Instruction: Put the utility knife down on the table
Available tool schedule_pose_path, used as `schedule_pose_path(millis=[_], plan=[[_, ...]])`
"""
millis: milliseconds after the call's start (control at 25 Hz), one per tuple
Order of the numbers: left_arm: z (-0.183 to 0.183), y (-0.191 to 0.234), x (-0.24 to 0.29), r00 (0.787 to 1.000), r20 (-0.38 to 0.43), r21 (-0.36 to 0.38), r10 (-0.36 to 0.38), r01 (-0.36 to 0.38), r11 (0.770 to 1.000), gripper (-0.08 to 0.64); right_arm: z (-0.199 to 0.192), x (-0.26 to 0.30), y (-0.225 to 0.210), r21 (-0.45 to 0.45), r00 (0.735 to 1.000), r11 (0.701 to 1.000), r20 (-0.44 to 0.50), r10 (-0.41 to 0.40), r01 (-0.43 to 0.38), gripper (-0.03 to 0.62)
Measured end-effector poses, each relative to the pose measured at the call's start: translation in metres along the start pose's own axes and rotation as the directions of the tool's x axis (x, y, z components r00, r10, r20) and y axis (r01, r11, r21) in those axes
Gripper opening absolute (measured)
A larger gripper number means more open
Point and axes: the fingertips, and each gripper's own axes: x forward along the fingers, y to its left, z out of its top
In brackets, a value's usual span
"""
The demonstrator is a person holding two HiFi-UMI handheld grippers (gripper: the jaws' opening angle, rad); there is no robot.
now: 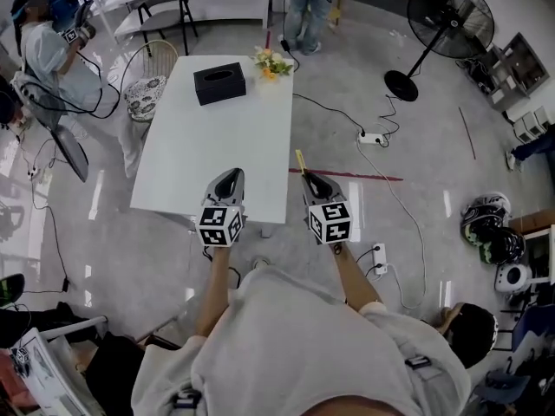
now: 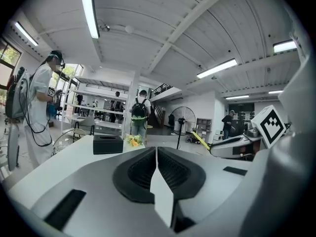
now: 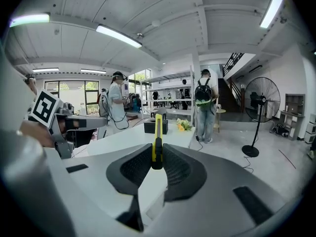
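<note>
Utility knife [image 3: 157, 135], yellow with a dark strip down its middle, clamped between the jaws of the right hand-held gripper [image 3: 157, 154]. Pinched at its lower end by both ribbed pads, standing up and forward out of the grip. Jaws only as far apart as the thin body of the knife. In the head view, same utility knife [image 1: 300, 159] poking out past the tip of the right hand-held gripper [image 1: 307, 177], just off the near right corner of the table [image 1: 217, 146], carried in the air and not lying on the tabletop.

Left hand-held gripper [image 2: 156, 151] closed, pads together along a thin seam, nothing between them. In the head view, left hand-held gripper [image 1: 231, 175] over the near edge of the table, beside the right one, tip pointing toward the table's far end.

At the far end of the table, a black tissue box [image 1: 219, 83]. At the far right corner of the table, a small bunch of yellow and white flowers [image 1: 271, 62]. Beyond the table's far end, a person in jeans [image 1: 305, 7], standing. Off the table's far left corner, another person with a headset [image 1: 48, 46]. On the floor to the right of the table, a standing fan [image 1: 449, 16], a white power strip [image 1: 373, 138] and a red line [image 1: 364, 176] running away from the table's near right corner.
</note>
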Motion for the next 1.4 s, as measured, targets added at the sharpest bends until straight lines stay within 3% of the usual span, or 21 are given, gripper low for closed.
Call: schedule_pose_path(millis=[240,600,1400], plan=[[0.004,0.029,0.025,1.0,-0.004,-0.004,-0.023,0.023,1.0,0.029,0.006,0.029,0.002,0.002,1.0,1.0,-0.01,-0.019,0.019,0.083],[-0.006,0.036,0.048,0.998,-0.043,-0.016,-0.046,0.045,0.999,0.029,0.0,0.048,-0.011,0.029,0.998,0.999,-0.043,-0.035,0.036,0.083],[-0.035,0.063,0.095,0.984,-0.163,-0.063,0.064,-0.075,0.995,0.029,-0.017,0.131,-0.036,0.073,0.984,0.993,-0.144,0.105,-0.095,0.083]])
